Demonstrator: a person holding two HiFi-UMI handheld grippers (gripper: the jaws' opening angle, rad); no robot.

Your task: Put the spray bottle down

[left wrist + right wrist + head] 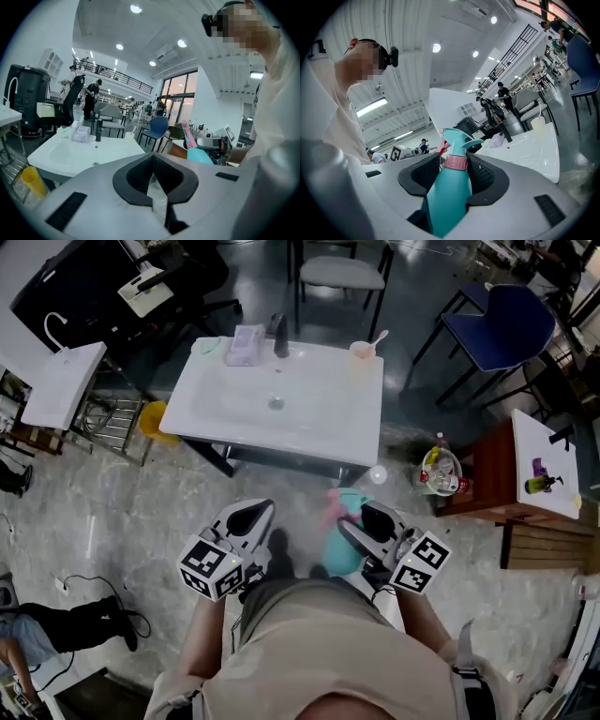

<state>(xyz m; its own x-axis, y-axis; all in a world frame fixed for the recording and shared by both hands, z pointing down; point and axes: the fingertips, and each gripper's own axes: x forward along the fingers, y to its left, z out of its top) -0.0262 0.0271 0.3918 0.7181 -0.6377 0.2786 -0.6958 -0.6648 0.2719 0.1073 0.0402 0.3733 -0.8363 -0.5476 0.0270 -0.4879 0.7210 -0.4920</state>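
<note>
You've got the spray bottle (447, 197) pinched just under its pink collar in your right gripper (455, 165), near your waist; left gripper (152, 164) is pressed together, empty; I'd keep it upright, land its base flat on the white sink top (309, 442), then let go.

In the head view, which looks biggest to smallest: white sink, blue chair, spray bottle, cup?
white sink
blue chair
spray bottle (nearer the camera, partly hidden: less sure)
cup
</note>
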